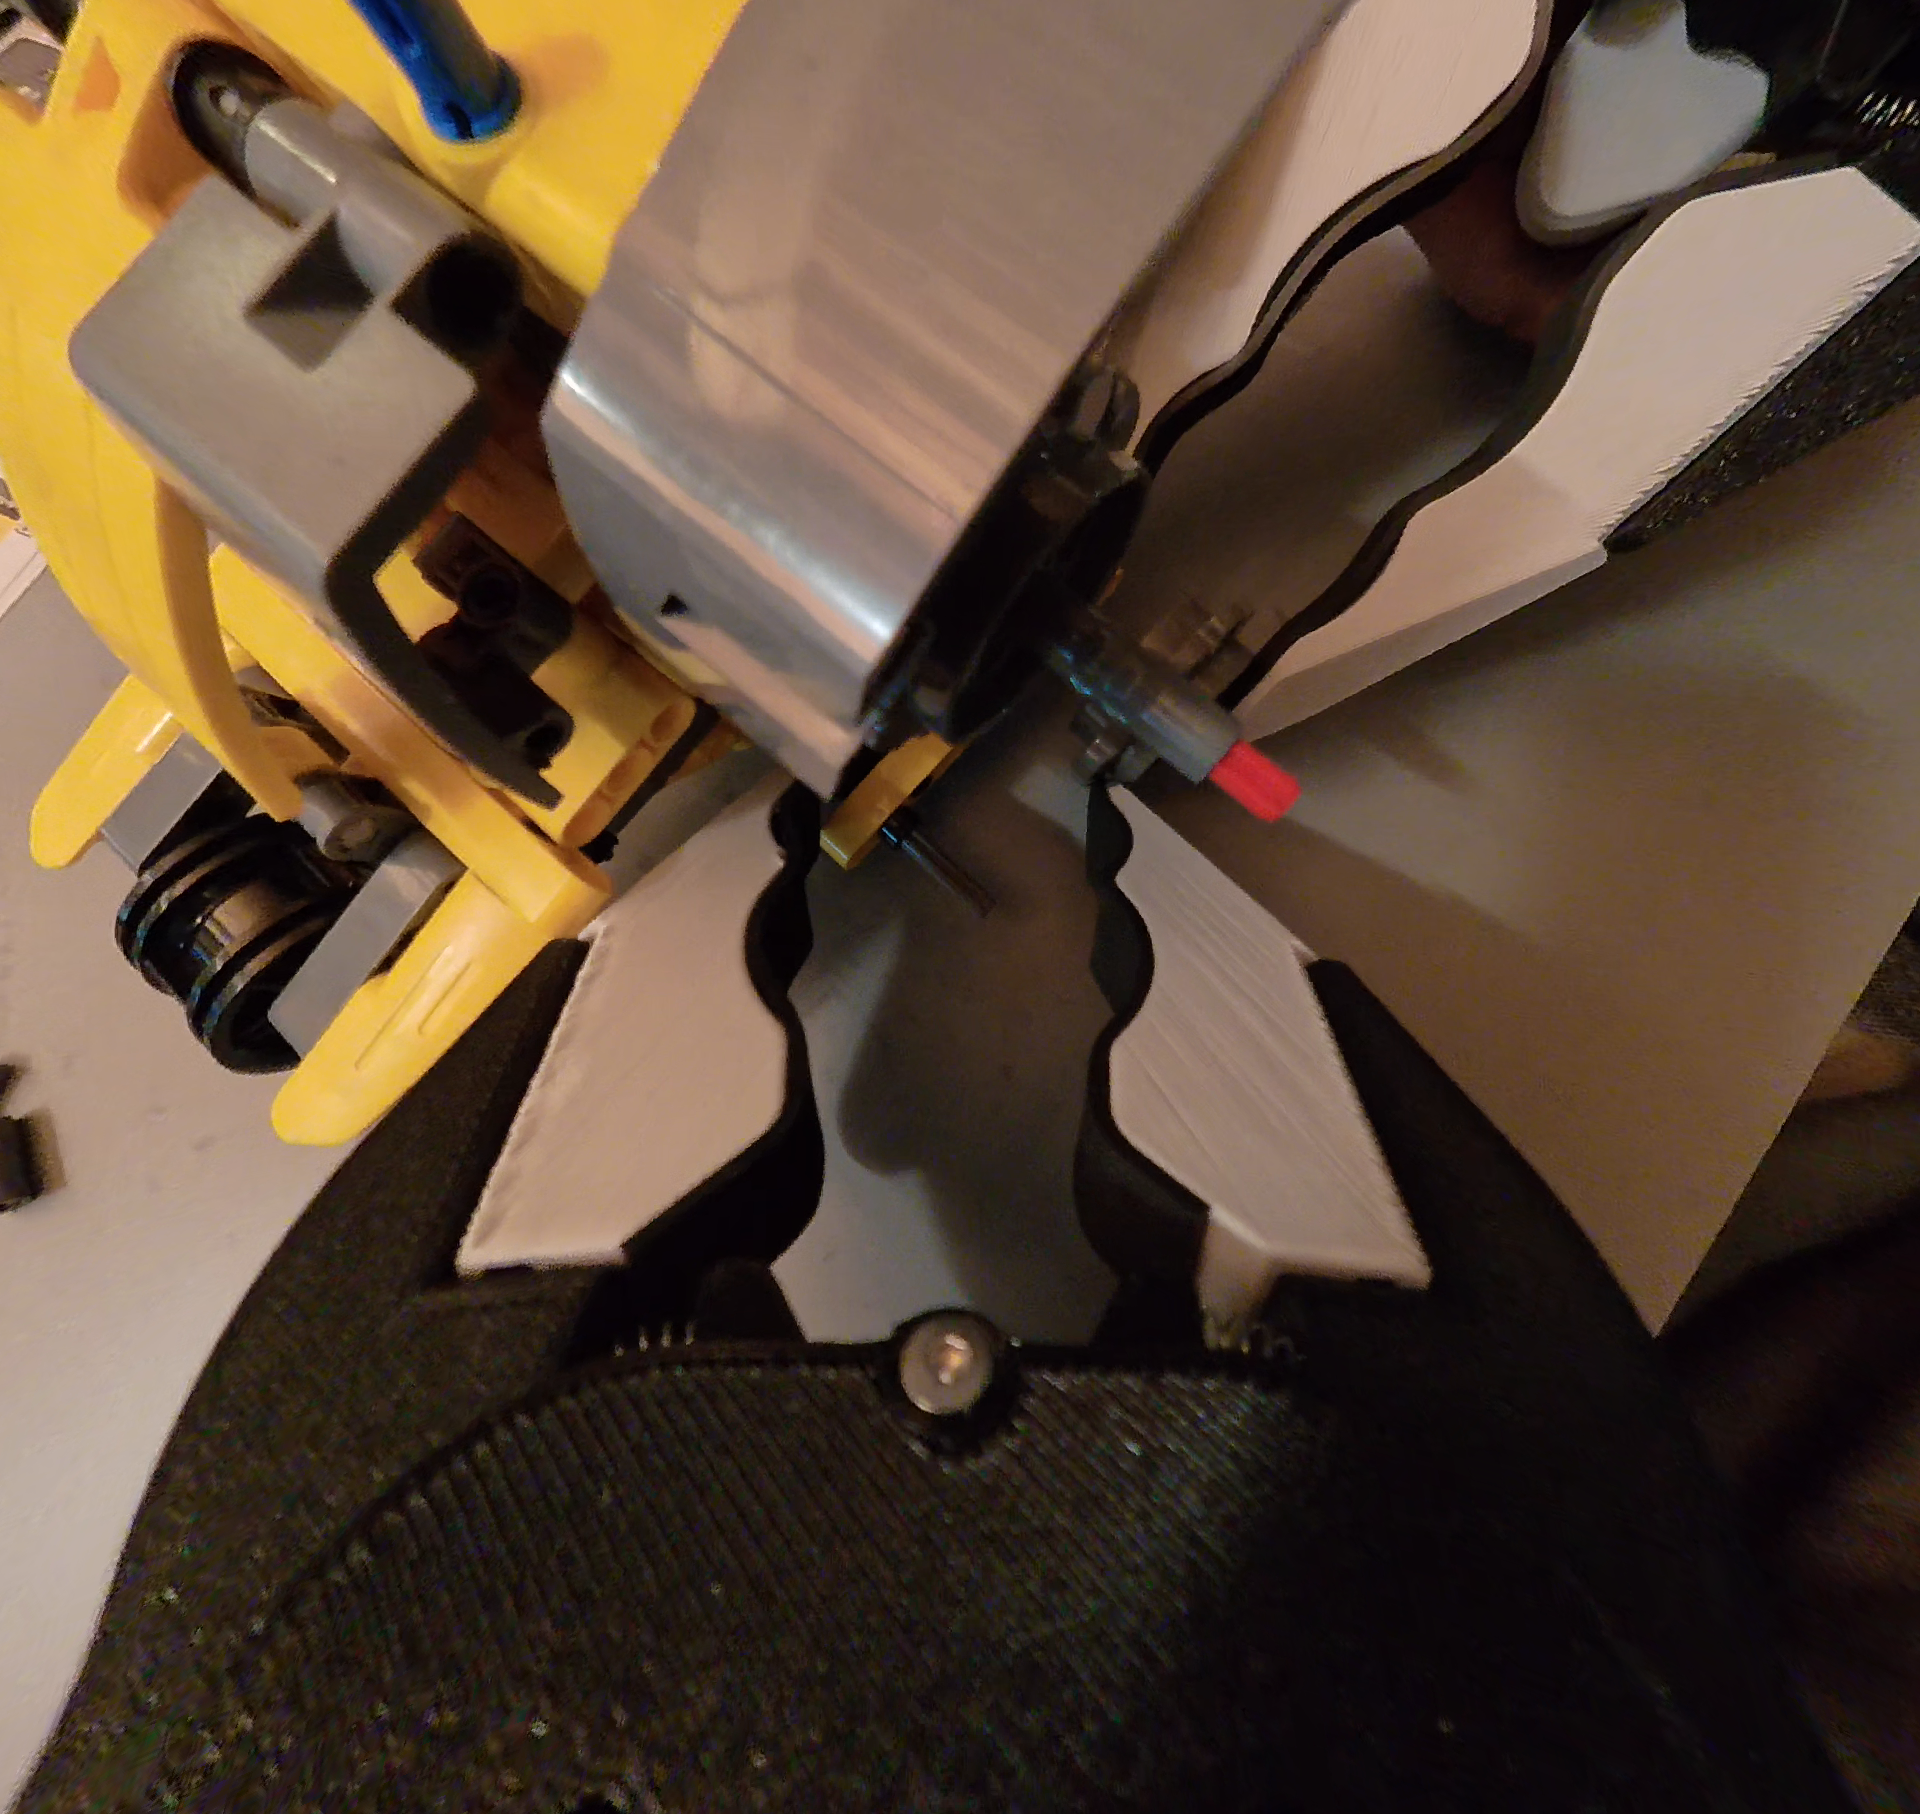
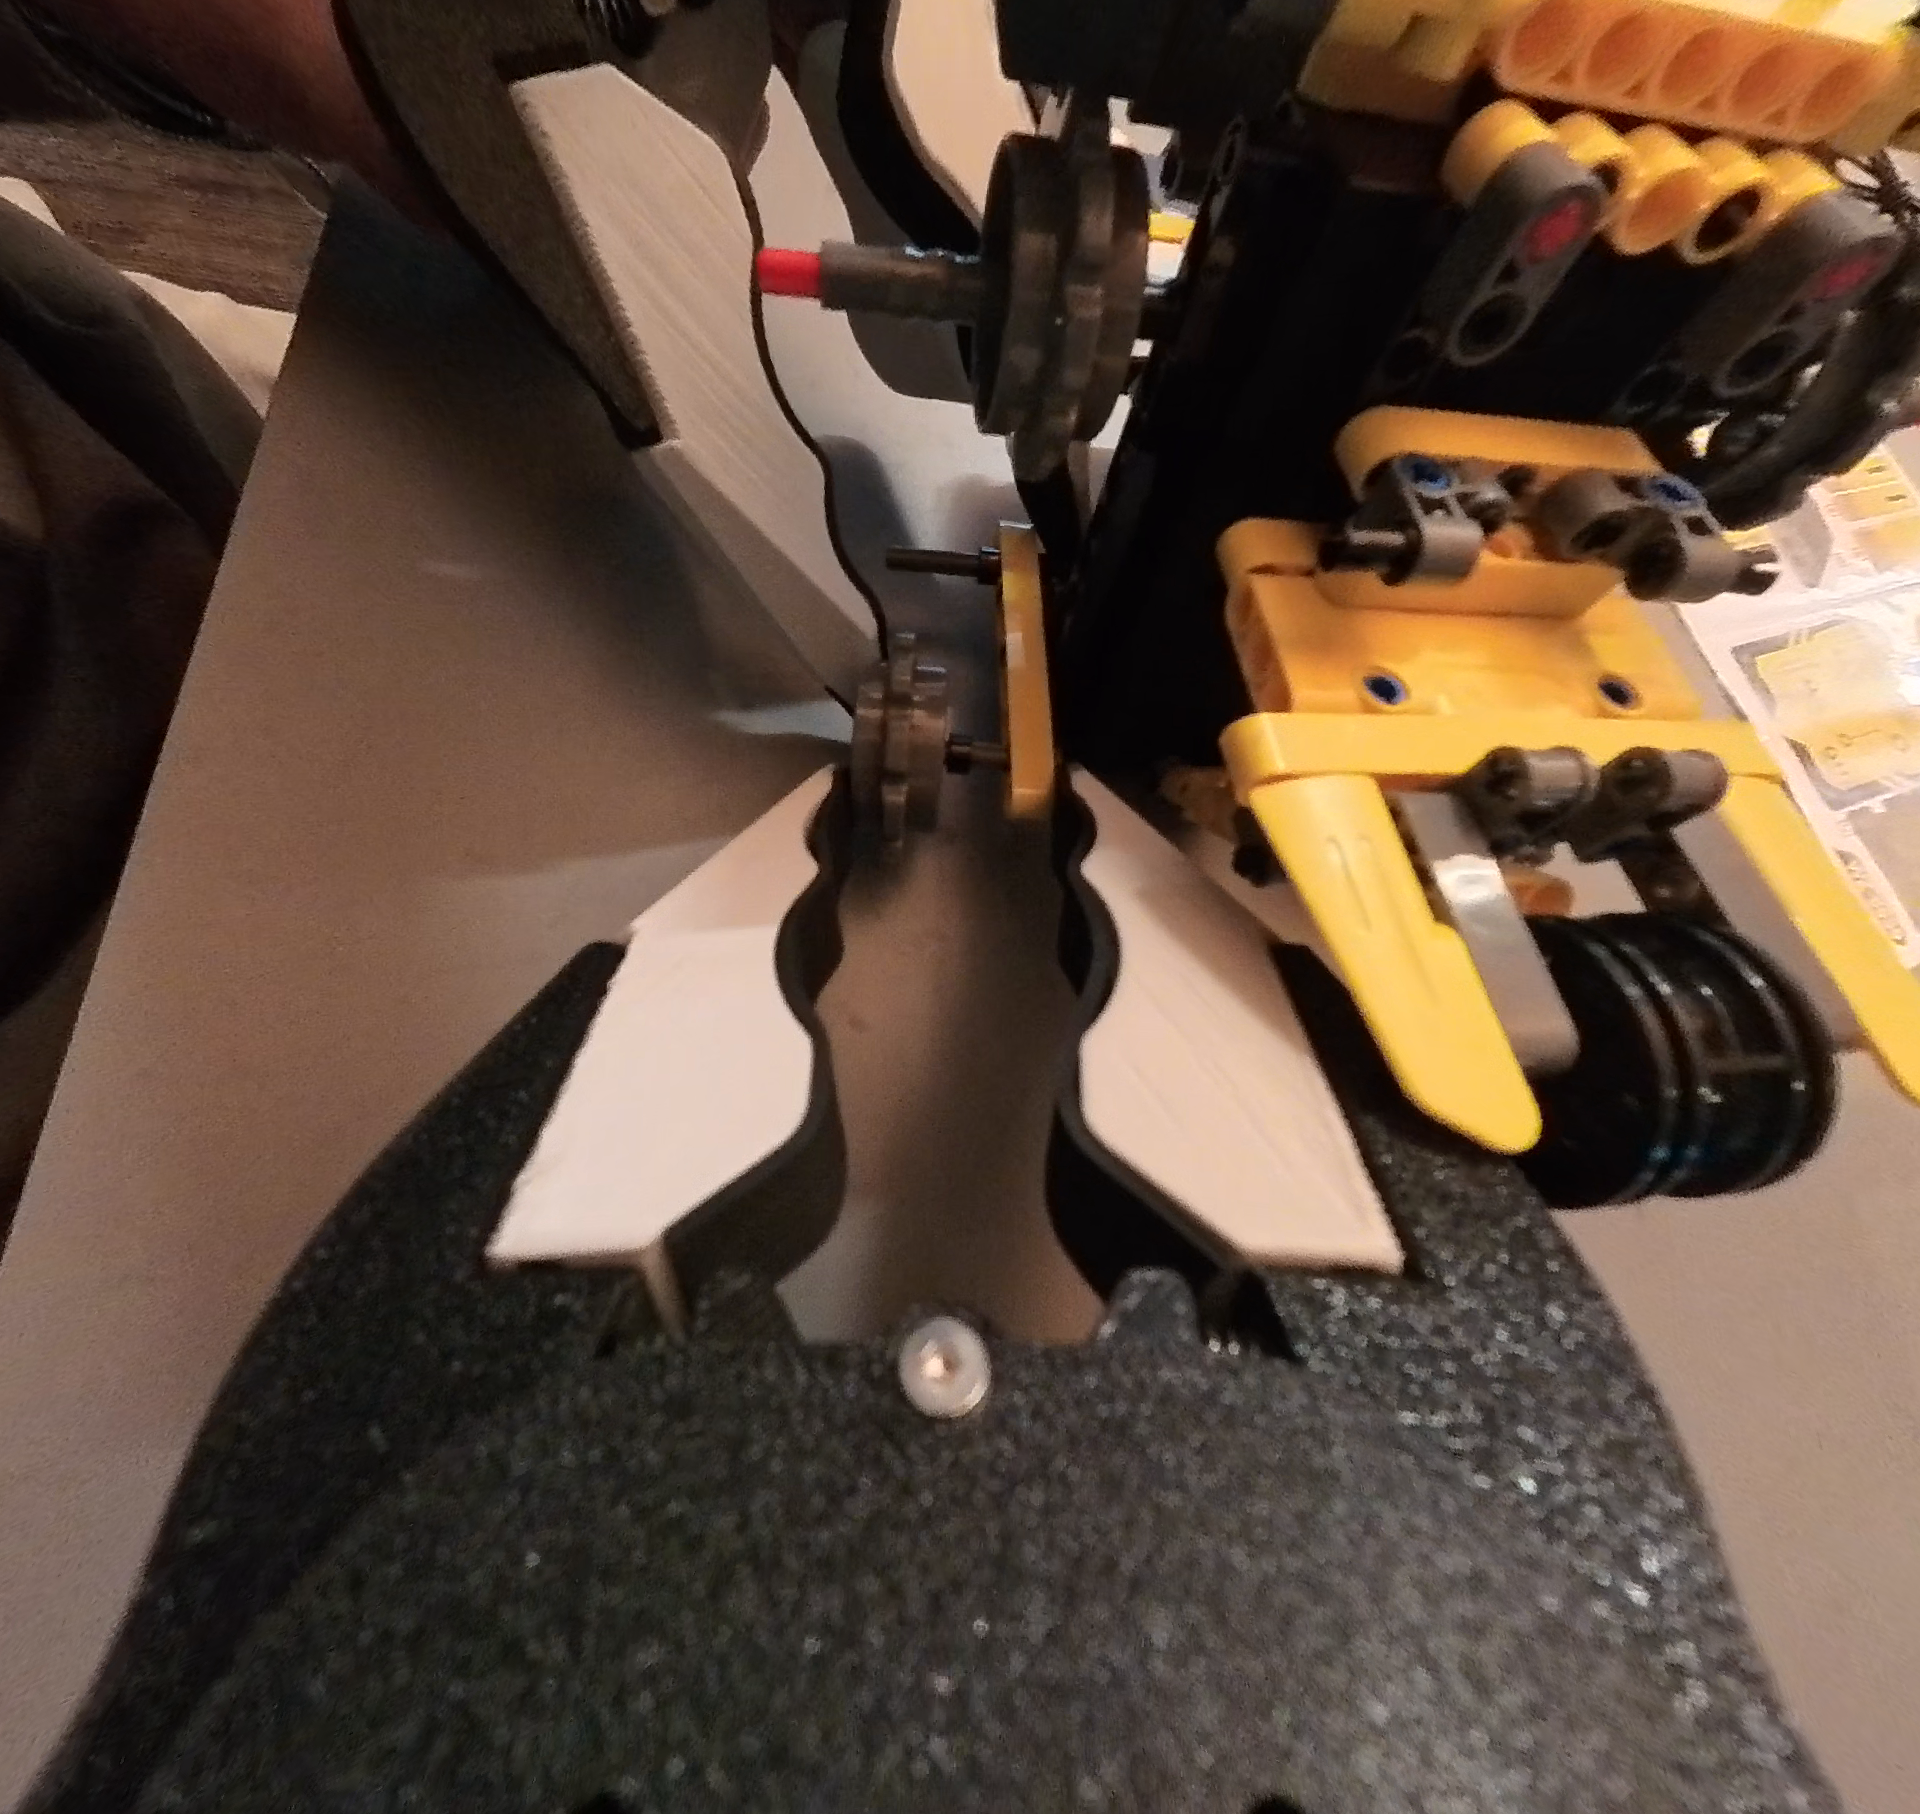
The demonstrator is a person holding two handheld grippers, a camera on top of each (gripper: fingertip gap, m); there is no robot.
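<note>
– Nearest you on the right side, your right claw point(image 2: 951, 798) is half closed. One pad touches a small gear point(image 2: 899, 741) and the other a thin yellow beam point(image 2: 1023, 663), with a black pin between the two. It looks like a pinch across both.

– And my left claw point(image 1: 951, 798)?

– Its jaws stand a little apart, with the same yellow beam point(image 1: 883, 814) at the tips and a red-tipped axle point(image 1: 1252, 782) just to the right. You cannot tell from either view whether it is clamping anything.

– Where is the model?

– The yellow brick-built model point(image 1: 561, 154) sits on the worktop point(image 1: 156, 1297), right against both claws. My guess is that it is light and stiff, but held together only by push-fit pins, so it would probably come apart under a twist. The gears and thin beam look small and slippery. The broad grey panel point(image 1: 935, 258) or the yellow frame seems a safer place to grip.

– What crowds you?

– Right of your right claw are the yellow prongs point(image 2: 1382, 943) and a black wheel point(image 2: 1683, 1068). Farther in, a large dark gear point(image 2: 1060, 278) on the axle stands between the two claws, which nearly meet. A loose black part point(image 1: 21, 1141) lies at the left edge, and a blue pin point(image 1: 405, 8) sticks up at the far side. Printed sheets point(image 2: 1860, 642) lie far right.
</note>
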